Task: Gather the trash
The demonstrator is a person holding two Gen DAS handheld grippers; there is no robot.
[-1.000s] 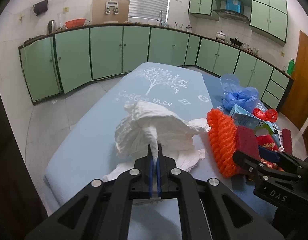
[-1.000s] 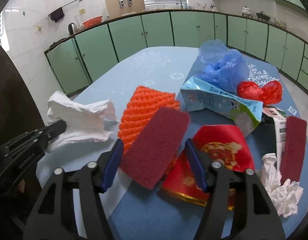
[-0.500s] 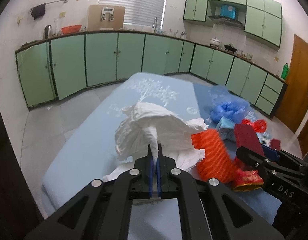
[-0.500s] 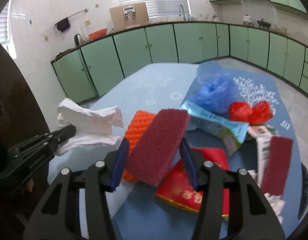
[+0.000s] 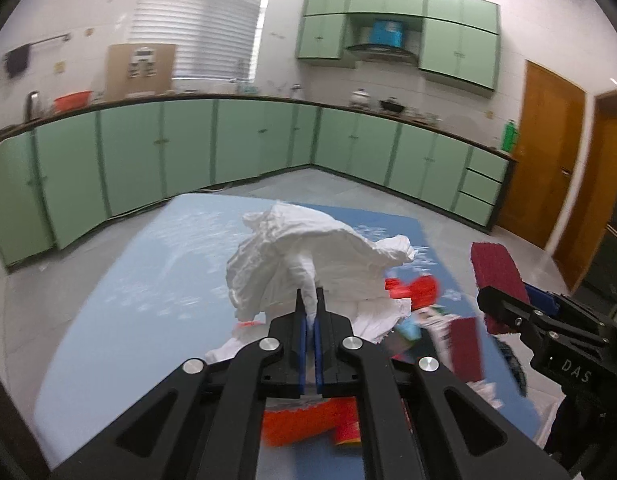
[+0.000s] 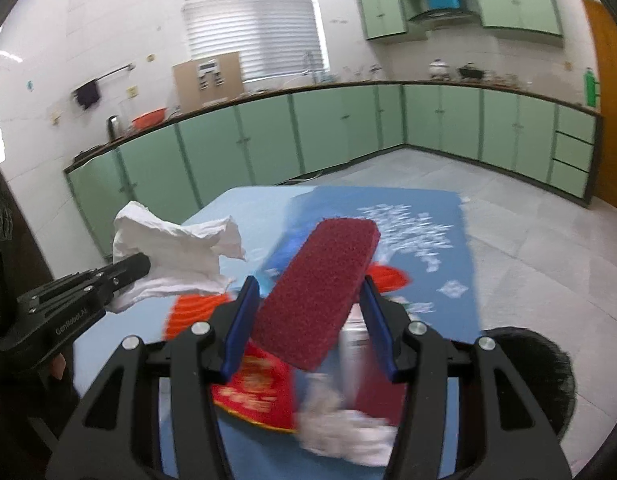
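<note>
At the bottom centre of the left wrist view, the left gripper (image 5: 311,312) has its jaws pinched tight on a crumpled white tissue (image 5: 308,264) at mid-frame. The right gripper (image 6: 308,308) clamps a dark red scouring pad (image 6: 320,288) between its blue fingers (image 6: 240,320). Beyond both lie blurred red wrappers (image 6: 252,392) on the blue table (image 5: 148,280), then green cabinets (image 5: 148,152) across the upper frame.
</note>
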